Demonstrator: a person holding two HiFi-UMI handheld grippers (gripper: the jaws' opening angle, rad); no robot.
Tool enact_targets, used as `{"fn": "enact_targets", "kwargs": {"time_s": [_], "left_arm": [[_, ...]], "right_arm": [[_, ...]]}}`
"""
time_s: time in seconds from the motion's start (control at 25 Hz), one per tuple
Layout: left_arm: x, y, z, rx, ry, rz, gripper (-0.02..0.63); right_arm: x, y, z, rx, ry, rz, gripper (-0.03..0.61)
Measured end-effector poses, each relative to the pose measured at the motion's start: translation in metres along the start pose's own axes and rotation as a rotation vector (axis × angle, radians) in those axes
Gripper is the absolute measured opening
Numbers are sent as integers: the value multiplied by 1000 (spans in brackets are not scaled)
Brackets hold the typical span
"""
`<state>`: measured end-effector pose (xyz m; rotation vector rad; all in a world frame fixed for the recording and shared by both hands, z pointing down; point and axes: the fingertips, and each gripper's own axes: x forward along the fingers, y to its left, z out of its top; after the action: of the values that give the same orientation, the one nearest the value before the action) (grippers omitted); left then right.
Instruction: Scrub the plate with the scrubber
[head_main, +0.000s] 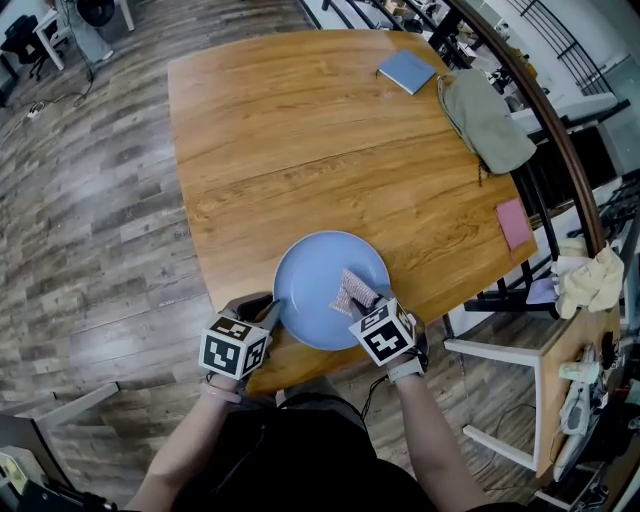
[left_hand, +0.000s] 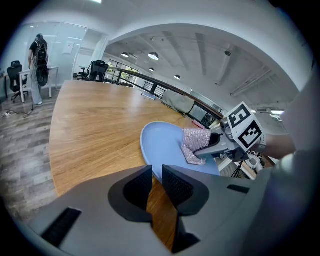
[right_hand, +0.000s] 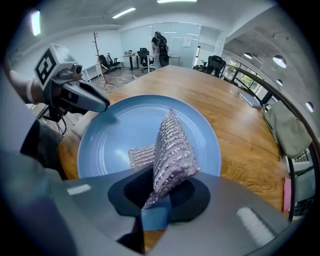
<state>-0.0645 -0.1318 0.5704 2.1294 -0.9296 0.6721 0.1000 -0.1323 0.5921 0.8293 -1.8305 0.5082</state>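
Observation:
A round light-blue plate (head_main: 318, 275) lies at the near edge of the wooden table (head_main: 300, 140). On its right half rests a silvery-pink mesh scrubber (head_main: 353, 292), with my right gripper (head_main: 366, 306) shut on it. In the right gripper view the scrubber (right_hand: 172, 150) stands up folded from the jaws over the plate (right_hand: 115, 135). My left gripper (head_main: 271, 314) is at the plate's left rim, its jaws closed on the rim with only a thin gap. The left gripper view shows the plate (left_hand: 160, 140), the scrubber (left_hand: 195, 142) and the right gripper (left_hand: 212, 145) beyond it.
A blue notebook (head_main: 406, 71) and a grey-green bag (head_main: 487, 120) lie at the table's far right. A pink pad (head_main: 513, 222) sits at the right edge. A white stool (head_main: 500, 360) stands off the table's right. Wood floor lies to the left.

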Motion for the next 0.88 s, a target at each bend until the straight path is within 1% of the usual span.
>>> {"fn": "enact_targets", "kwargs": {"time_s": [0.16,0.28,0.32,0.48,0.56,0.72,0.88], "left_arm": [[-1,0,0,0,3,-2,58],[-1,1,1,0,5,-3,58],[-1,1,1,0,6,-4,58],[-1,0,1,-1,8,-4,58],[0,-1,1,0,9,-5,58],[0,-2,0,1,9,-5,58],[0,-2,0,-2,9,-8,58]], "right_arm": [[2,30,6,-31,10,87,64],[7,51,19,-57,-4,150,66],[9,57,25,-72,-14,159,66],[19,73,49,-152,-64,141,66],[25,75,60,-170,-81,140,67],[33,67,80,-152,-115,145,71],[38,49,95,-117,-141,118,71]]}}
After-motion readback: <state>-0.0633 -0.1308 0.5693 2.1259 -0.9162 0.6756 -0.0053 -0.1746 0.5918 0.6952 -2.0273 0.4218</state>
